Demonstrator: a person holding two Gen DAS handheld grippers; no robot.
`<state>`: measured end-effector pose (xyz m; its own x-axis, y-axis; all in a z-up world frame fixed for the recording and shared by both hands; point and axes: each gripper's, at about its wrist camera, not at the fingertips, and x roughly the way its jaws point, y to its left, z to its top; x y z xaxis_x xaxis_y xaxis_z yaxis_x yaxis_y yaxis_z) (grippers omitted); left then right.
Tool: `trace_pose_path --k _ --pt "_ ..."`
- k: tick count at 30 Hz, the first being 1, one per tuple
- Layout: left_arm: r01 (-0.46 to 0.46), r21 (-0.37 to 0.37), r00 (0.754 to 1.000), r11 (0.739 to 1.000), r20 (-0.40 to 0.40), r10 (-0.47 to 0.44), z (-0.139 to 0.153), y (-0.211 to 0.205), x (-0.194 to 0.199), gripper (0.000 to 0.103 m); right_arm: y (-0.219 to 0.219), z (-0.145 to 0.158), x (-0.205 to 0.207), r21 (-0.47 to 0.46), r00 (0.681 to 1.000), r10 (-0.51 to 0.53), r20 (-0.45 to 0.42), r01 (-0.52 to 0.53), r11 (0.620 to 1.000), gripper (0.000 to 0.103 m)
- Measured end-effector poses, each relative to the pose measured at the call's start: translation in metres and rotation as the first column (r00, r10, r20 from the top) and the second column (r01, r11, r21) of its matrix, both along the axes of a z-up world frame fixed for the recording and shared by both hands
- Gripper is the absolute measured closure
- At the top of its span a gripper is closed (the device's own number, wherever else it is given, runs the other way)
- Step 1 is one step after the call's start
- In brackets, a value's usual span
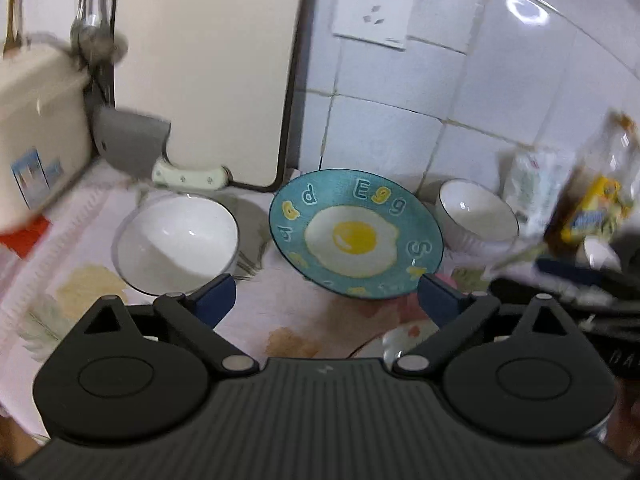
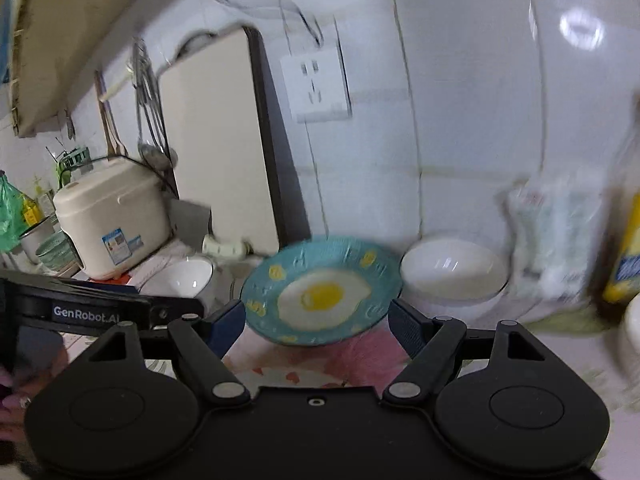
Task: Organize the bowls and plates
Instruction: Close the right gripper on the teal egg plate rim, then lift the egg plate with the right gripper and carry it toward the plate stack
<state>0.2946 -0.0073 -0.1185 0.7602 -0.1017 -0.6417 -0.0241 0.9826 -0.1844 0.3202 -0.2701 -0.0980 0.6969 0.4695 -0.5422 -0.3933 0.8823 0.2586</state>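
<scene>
We are holding the left gripper point(image 1: 326, 300) low over the flowered cloth point(image 1: 256, 320), its blue fingers point(image 1: 214, 300) spread wide and gripping nothing; we are keeping the right gripper point(image 2: 318, 322) likewise released, its jaws standing apart on either side of the near rim of the teal egg plate point(image 2: 320, 292), though we cannot tell whether they are touching it; in the left wrist view the same teal egg plate point(image 1: 356, 236) is sitting at twelve o'clock just beyond the fingertips, with a large white bowl point(image 1: 176, 244) lying at ten o'clock beside it and a smaller white bowl point(image 1: 476, 216) resting at two o'clock, close to the plate's far rim; farther out, a blurred plastic bag point(image 1: 532, 188) and a yellow-labelled bottle point(image 1: 592, 208) are standing at two to three o'clock; a cream rice cooker point(image 2: 112, 216) is sitting at nine to ten o'clock in the right wrist view; a pale cutting board point(image 1: 216, 68) is leaning against the tiled wall point(image 1: 500, 92) at eleven o'clock, and a white wall socket point(image 1: 374, 8) is showing at twelve o'clock above.
</scene>
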Motion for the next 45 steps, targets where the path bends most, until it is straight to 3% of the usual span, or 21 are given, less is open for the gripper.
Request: trace_pose_path --k 5,11,17,22,23,25,26,28,32,36,39,45 --pt "-0.014 -0.074 0.999 0.997 -0.035 0.011 -0.023 0.004 0.027 0.005 -0.006 -0.026 0.040 0.127 0.981 -0.015 -0.196 0.040 0.991 0.023" --pt "-0.063 -0.130 0.986 0.989 -0.160 0.042 -0.052 0.006 0.061 0.008 -0.005 -0.054 0.073 0.174 0.956 -0.031 -0.292 0.085 0.981 0.025" --pt "-0.139 -0.075 0.959 0.987 -0.259 0.116 -0.065 0.002 0.085 0.012 -0.004 -0.078 0.098 0.208 0.926 -0.071 -0.371 0.158 0.965 0.031" --pt "-0.162 -0.037 0.958 0.986 -0.246 0.148 -0.068 0.000 0.093 0.014 -0.006 -0.092 0.109 0.255 0.902 -0.089 -0.421 0.212 0.943 0.031" --pt "-0.163 -0.034 0.958 0.986 -0.243 0.150 -0.068 -0.002 0.093 0.015 -0.006 -0.093 0.110 0.256 0.901 -0.102 -0.421 0.226 0.940 0.031" --pt "-0.131 -0.020 0.964 0.991 -0.235 0.123 -0.069 -0.007 0.093 0.035 -0.006 -0.094 0.112 0.259 0.901 -0.115 -0.418 0.239 0.936 0.032" --pt "-0.128 -0.017 0.961 0.992 -0.250 0.119 -0.071 -0.009 0.093 0.038 -0.006 -0.095 0.114 0.262 0.901 -0.117 -0.417 0.242 0.934 0.032" --pt "-0.136 -0.053 0.953 0.989 -0.280 0.116 -0.076 -0.008 0.093 0.045 -0.006 -0.098 0.119 0.259 0.900 -0.124 -0.417 0.248 0.934 0.038" --pt "-0.176 -0.064 0.956 0.982 -0.250 0.154 -0.078 -0.006 0.093 0.054 -0.005 -0.102 0.126 0.253 0.893 -0.140 -0.427 0.267 0.930 0.049" --pt "-0.221 -0.094 0.949 0.971 -0.248 0.192 -0.080 0.002 0.096 0.069 -0.001 -0.104 0.130 0.189 0.877 -0.182 -0.444 0.291 0.938 0.071" --pt "-0.243 -0.128 0.946 0.962 -0.249 0.206 -0.081 0.007 0.099 0.072 0.000 -0.106 0.132 0.152 0.873 -0.211 -0.439 0.304 0.941 0.084" --pt "-0.231 -0.110 0.951 0.967 -0.235 0.201 -0.081 -0.001 0.104 0.072 -0.009 -0.111 0.138 0.184 0.841 -0.223 -0.493 0.351 0.918 0.088"
